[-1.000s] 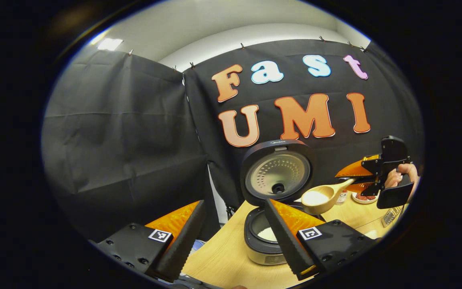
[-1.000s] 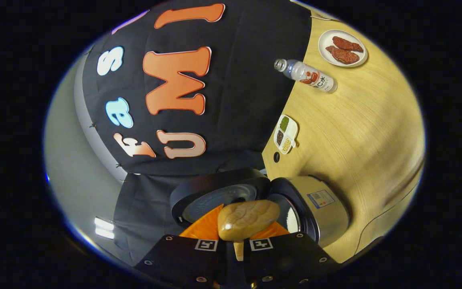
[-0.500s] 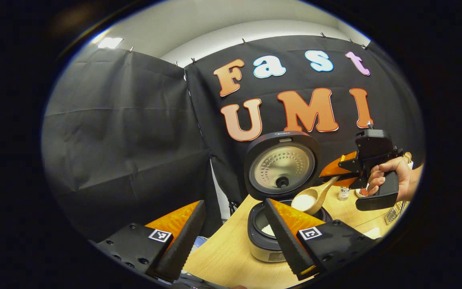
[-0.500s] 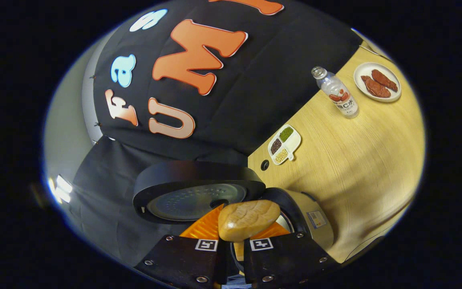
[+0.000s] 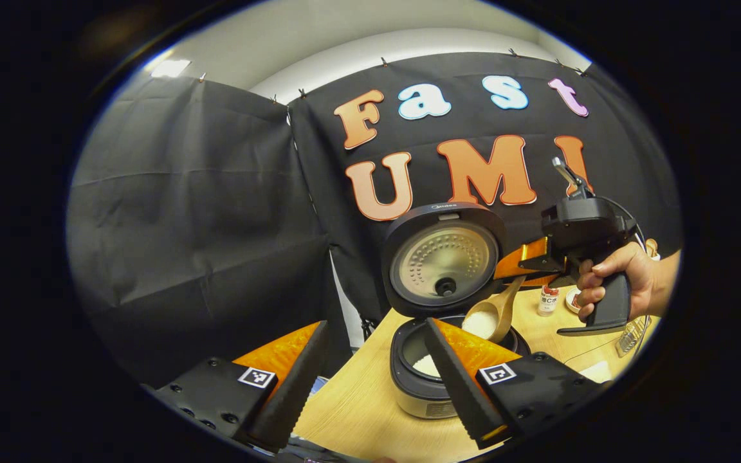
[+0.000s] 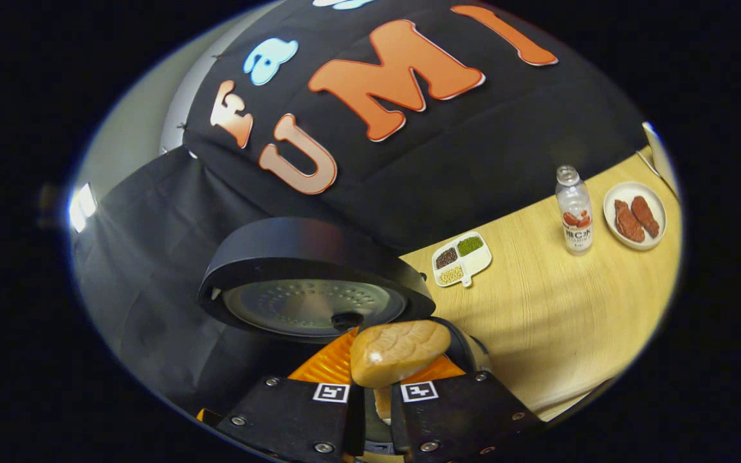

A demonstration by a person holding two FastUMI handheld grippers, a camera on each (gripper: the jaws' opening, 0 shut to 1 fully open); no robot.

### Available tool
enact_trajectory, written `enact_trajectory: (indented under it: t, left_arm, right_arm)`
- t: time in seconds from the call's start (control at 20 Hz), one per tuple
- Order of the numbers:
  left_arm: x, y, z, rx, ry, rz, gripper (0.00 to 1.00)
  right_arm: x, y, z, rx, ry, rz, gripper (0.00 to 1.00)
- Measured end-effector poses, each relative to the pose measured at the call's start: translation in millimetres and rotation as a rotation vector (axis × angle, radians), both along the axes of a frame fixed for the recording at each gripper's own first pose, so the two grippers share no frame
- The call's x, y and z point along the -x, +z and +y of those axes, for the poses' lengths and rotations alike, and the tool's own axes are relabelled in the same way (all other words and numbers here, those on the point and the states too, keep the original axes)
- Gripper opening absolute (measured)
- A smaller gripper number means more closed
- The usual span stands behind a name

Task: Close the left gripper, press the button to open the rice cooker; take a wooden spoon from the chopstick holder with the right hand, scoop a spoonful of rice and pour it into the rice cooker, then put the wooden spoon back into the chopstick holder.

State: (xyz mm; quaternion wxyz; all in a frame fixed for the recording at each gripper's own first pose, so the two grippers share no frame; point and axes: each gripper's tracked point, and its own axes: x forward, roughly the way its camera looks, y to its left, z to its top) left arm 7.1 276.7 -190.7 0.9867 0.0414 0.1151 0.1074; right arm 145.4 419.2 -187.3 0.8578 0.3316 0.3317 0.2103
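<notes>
Left gripper (image 5: 370, 379): jaws wide apart, nothing between them, hovering low in front of the rice cooker (image 5: 425, 379). Its right finger overlaps the cooker's front edge in the left gripper view.

Rice cooker sits on the counter (image 5: 370, 411), lid (image 5: 442, 260) swung up and standing upright behind the pot. Inner pot (image 5: 417, 352) has a small heap of white rice (image 5: 430, 365) at the bottom.

Wooden spoon (image 5: 493, 315) is directly above the cooker's opening, bowl tilted down toward the pot, white rice in the bowl. Handle runs up-right into the right gripper (image 5: 525, 267), held by a hand (image 5: 621, 276) to the right of the lid.

Right gripper view: right gripper (image 6: 374, 386) jaws clamped together on the spoon handle, the wooden spoon (image 6: 399, 352) seen from its underside, just past the tips. Cooker lid (image 6: 309, 283) is right behind it, cooker body mostly hidden under the spoon and jaws.

On the counter beyond the cooker, right gripper view: small divided dish (image 6: 462, 258) with green, dark and pale grains in separate compartments, near the lid's right edge. Farther right of the cooker: an upright clear bottle (image 6: 574, 211), and just beside it a white plate (image 6: 635, 206) with two reddish-brown pieces. The left gripper view catches the bottle (image 5: 548, 299) small, below the right gripper.
</notes>
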Motion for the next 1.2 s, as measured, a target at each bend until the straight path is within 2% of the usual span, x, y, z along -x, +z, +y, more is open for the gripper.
enact_trajectory:
  t: [0.8,1.2]
  left_arm:
    - [4,-15,5,-0.002,0.018,0.045,0.99]
    - [5,-12,2,-0.024,0.013,0.04,0.99]
  right_arm:
    - [-3,21,22,0.263,0.148,-0.242,0.15]
    - [7,47,43,0.347,0.265,-0.403,0.15]
